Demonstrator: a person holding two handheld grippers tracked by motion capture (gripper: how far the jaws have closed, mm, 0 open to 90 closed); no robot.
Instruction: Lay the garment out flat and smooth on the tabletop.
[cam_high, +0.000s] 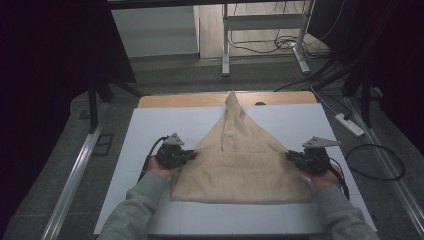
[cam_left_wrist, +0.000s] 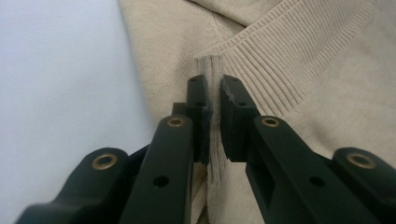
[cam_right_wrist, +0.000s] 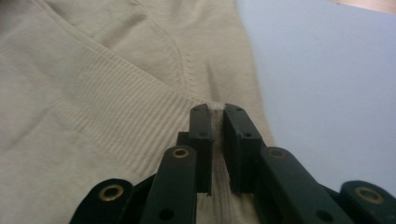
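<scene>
Table (cam_high: 150, 130): we see white mat, grey floor beyond.
Sweater (cam_high: 240, 160): beige, ribbed, centre frame.
Left tongs (cam_high: 191, 156): clamped on sweater.
Right tongs (cam_high: 290, 156): clamped on sweater.

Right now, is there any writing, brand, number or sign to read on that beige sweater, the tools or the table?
None: no readable text in any view.
The beige knit sweater shows ribbing and seams, no tag or logo.
The left hand-held gripper and right hand-held gripper, each shut on a ribbed edge of the sweater, bear only brass rivets and holes.
The white table is unmarked.
The power strip on the floor is too small to read.
</scene>
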